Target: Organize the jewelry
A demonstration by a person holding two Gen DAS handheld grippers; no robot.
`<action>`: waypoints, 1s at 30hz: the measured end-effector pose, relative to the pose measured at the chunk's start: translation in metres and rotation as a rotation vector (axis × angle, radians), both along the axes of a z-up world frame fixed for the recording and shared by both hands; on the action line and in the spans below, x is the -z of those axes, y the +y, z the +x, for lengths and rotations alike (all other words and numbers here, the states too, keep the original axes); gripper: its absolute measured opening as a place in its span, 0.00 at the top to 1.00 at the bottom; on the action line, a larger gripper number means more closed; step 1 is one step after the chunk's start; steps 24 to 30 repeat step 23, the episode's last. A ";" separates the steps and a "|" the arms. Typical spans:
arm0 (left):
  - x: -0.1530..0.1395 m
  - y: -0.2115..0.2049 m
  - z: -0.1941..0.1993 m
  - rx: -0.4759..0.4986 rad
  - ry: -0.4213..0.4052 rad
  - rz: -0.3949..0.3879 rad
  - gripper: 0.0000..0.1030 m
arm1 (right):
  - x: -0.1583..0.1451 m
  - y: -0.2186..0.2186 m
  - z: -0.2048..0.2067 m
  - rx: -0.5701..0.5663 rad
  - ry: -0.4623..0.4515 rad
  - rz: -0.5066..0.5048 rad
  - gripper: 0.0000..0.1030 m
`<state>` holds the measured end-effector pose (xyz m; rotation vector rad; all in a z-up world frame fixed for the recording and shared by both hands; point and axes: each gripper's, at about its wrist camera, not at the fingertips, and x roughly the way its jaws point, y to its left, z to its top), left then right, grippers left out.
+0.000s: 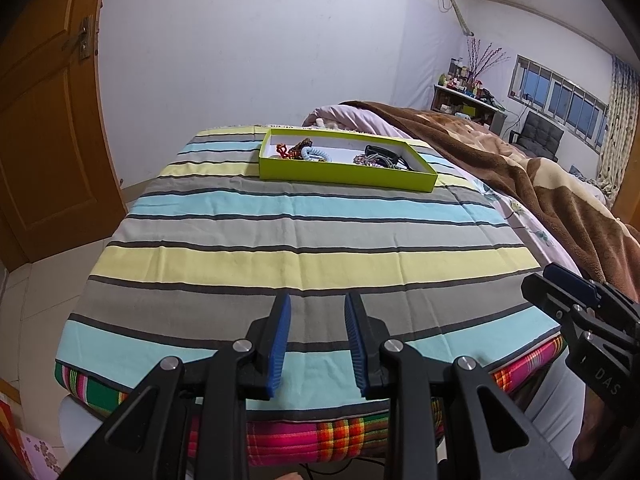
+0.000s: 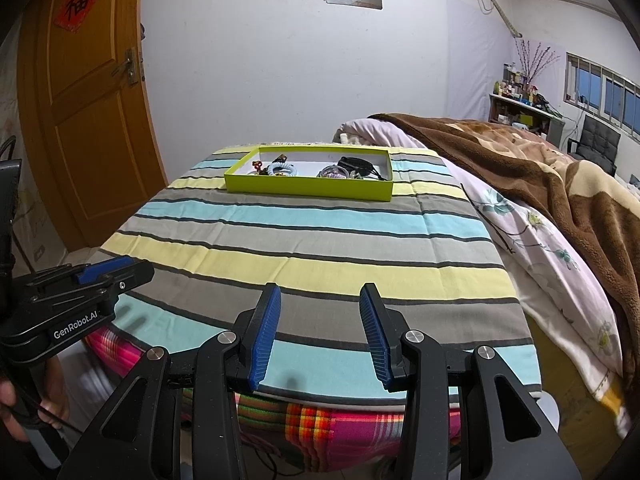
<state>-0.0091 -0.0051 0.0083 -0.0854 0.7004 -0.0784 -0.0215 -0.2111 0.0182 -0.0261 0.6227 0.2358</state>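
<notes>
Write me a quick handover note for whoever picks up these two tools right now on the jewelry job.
Left tool: open, holding nothing, hovering over the near edge of the striped cloth.
Right tool: open, a bit wider, also holding nothing, beside the left one.
Green tray: at the far end of the cloth, out ahead of both tools. In it, a light blue coil bracelet and red beaded pieces towards its left end, a black band and a tangle of small pieces towards its right.
Done: nothing visibly sorted; nothing lies on the cloth outside the tray.
Left: reach in and start separating the pieces.
</notes>
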 end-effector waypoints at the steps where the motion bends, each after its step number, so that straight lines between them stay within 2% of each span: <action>1: 0.000 0.000 0.000 -0.001 0.000 0.002 0.72 | 0.000 0.000 0.000 0.000 -0.001 -0.001 0.59; 16: 0.000 -0.007 -0.002 -0.012 -0.027 0.060 0.72 | 0.001 0.000 0.000 -0.001 0.003 -0.002 0.59; 30: 0.000 -0.005 -0.001 -0.020 -0.032 0.050 0.72 | 0.001 0.000 0.000 0.000 0.004 -0.002 0.59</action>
